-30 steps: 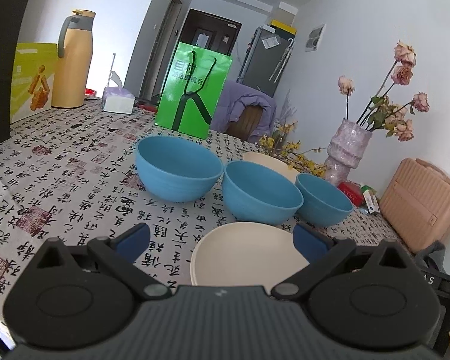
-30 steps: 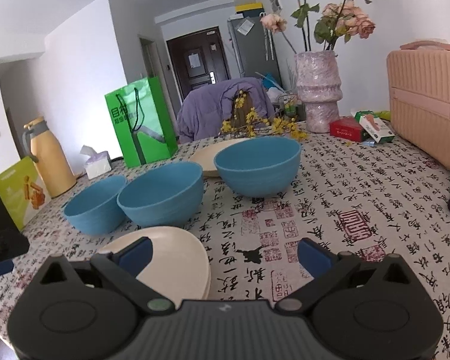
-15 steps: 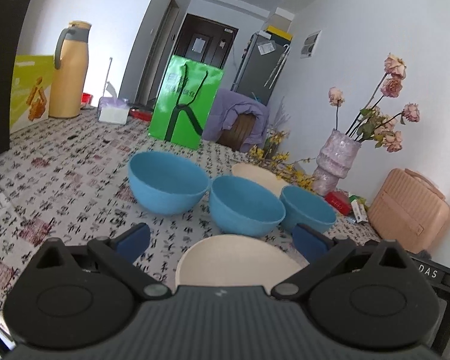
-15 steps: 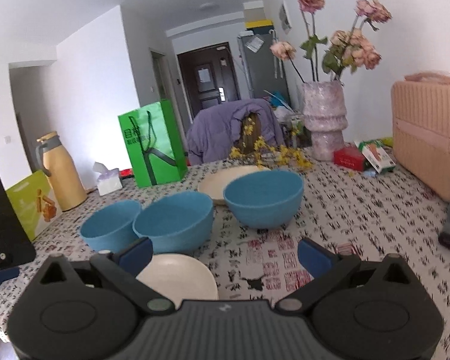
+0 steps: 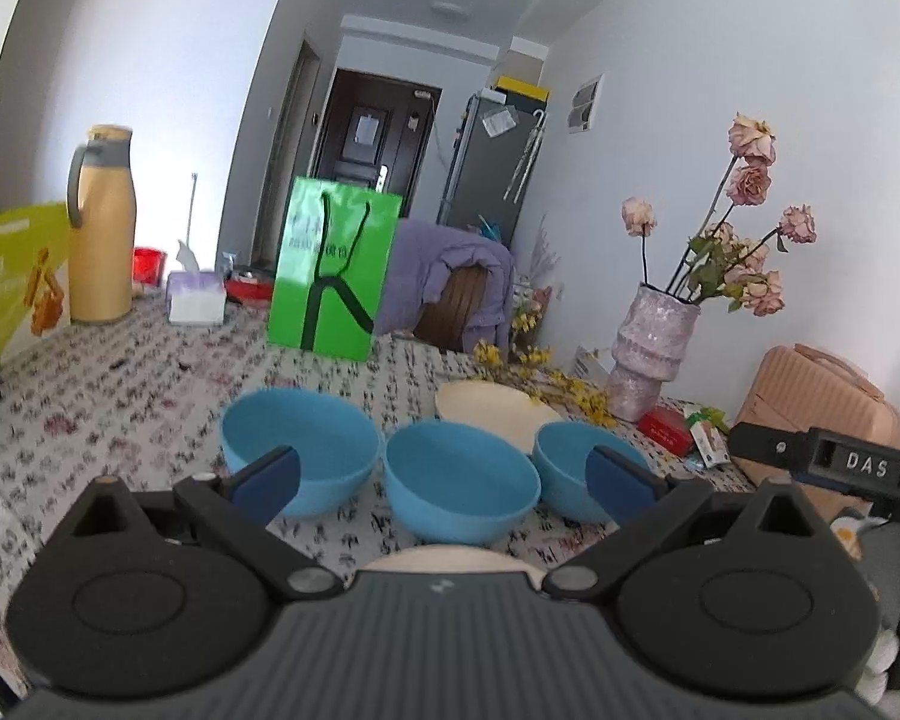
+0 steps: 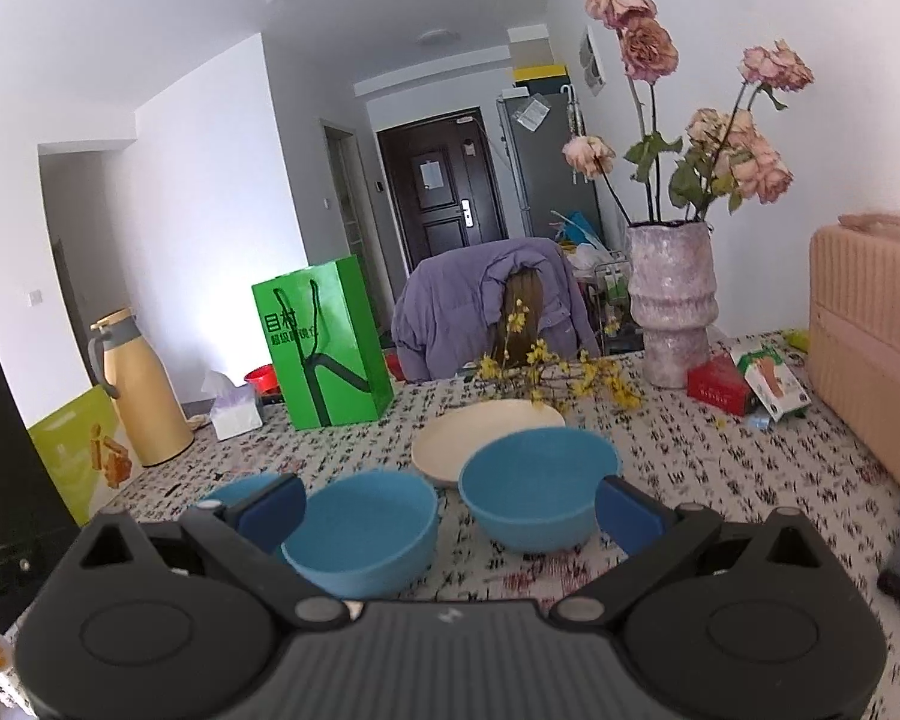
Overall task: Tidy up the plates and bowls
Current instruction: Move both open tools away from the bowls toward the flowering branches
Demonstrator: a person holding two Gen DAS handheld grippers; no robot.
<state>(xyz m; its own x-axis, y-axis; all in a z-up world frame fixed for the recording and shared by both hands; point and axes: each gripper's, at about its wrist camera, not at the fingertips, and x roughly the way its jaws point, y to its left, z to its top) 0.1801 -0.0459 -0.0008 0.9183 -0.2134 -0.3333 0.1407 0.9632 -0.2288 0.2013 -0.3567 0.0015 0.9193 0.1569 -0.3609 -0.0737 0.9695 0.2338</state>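
On the table (image 5: 90,384), which is covered with a black-and-white patterned cloth, three blue bowls stand in a row: the left bowl (image 5: 297,450), the middle bowl (image 5: 459,480) and the right bowl (image 5: 570,468), close beside one another, though whether their rims touch cannot be told. Behind the middle and right bowls lies a cream plate (image 5: 492,408), and the rim of a second cream plate (image 5: 444,558) shows just above the body of the left gripper (image 5: 444,474), in front of the middle bowl. Both grippers have their jaws spread wide and hold nothing; the left one hangs above the near table edge, its blue pads to either side of the middle bowl in the left wrist view. Seen from the right gripper (image 6: 450,507), the middle and right bowls sit between its pads, with the far plate behind them. Farther back stand a green paper bag (image 5: 330,276), a yellow thermos (image 5: 102,228), a tissue box (image 5: 195,297) and a vase (image 5: 654,354) of faded pink roses; a pink case (image 5: 822,402) sits at the right.
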